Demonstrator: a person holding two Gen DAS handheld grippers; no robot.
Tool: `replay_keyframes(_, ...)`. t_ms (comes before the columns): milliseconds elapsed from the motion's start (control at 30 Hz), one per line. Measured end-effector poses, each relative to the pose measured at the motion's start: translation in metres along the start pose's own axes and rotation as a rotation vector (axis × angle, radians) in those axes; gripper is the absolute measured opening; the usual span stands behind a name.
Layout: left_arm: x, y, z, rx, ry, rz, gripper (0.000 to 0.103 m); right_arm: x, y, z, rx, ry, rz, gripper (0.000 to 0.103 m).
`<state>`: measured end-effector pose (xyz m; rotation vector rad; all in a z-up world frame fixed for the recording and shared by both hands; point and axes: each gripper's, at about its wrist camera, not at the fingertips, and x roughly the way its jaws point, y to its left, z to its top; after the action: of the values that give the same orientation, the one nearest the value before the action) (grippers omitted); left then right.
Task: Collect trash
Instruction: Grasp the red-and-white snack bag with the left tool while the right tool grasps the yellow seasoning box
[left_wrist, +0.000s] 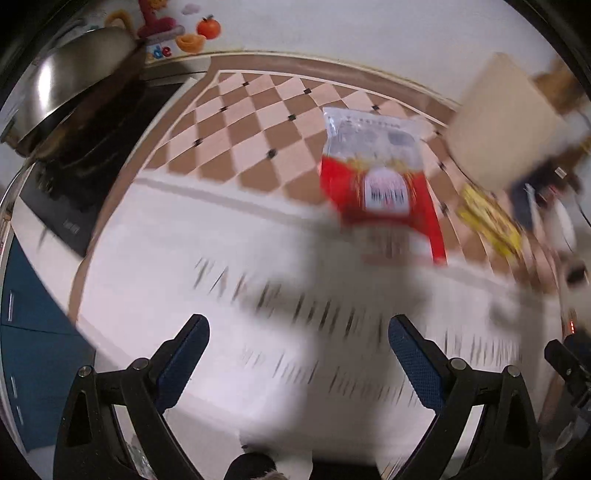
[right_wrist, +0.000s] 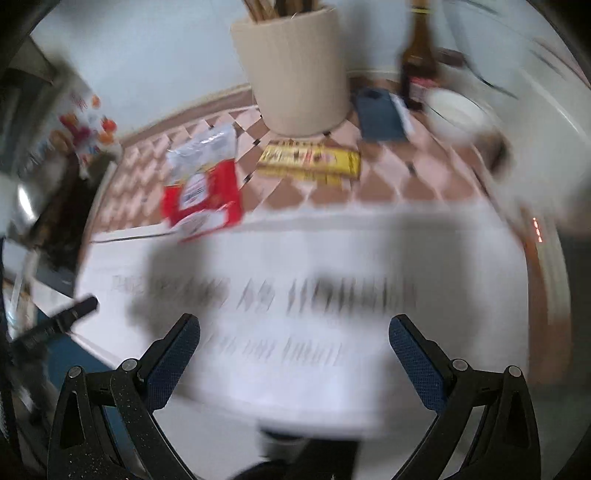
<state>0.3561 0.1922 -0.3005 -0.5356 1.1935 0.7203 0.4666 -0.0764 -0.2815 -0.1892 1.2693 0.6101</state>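
A red and clear snack bag (left_wrist: 380, 173) lies on the checkered counter, ahead and slightly right of my left gripper (left_wrist: 297, 332), which is open and empty over a white printed sheet (left_wrist: 258, 332). The bag also shows in the right wrist view (right_wrist: 203, 184), far left of my right gripper (right_wrist: 293, 330), which is open and empty. A flat yellow wrapper (right_wrist: 310, 164) lies ahead of the right gripper; it also shows at the right in the left wrist view (left_wrist: 487, 218). Both views are blurred.
A beige utensil holder (right_wrist: 295, 70) stands behind the yellow wrapper, with a blue box (right_wrist: 380, 114), a dark bottle (right_wrist: 417, 59) and a white bowl (right_wrist: 458, 110) to its right. A steel wok (left_wrist: 70, 85) sits on the stove at the left.
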Motion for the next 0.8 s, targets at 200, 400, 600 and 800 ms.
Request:
replay_keyframes(200,0.066,-0.039,0.068,-0.025,0.03,0.112,0.099,0.105,0.019,0.128,-0.375,0.146,-0.123,0.103)
replay_keyframes(400,0.107,-0.039,0.095,-0.064,0.077,0.114,0.099,0.189,0.04,0.165,-0.63,0.279,-0.18,0.102)
replay_keyframes(600,0.138,-0.02,0.113,-0.165,0.117,-0.016,0.1,0.195,0.018,0.174,-0.426,0.213,-0.086,0.084)
replay_keyframes(800,0.135,-0.057,0.123,-0.012,0.033,0.01,0.077,0.197,0.023,0.178,-0.371,0.141,-0.082,0.08)
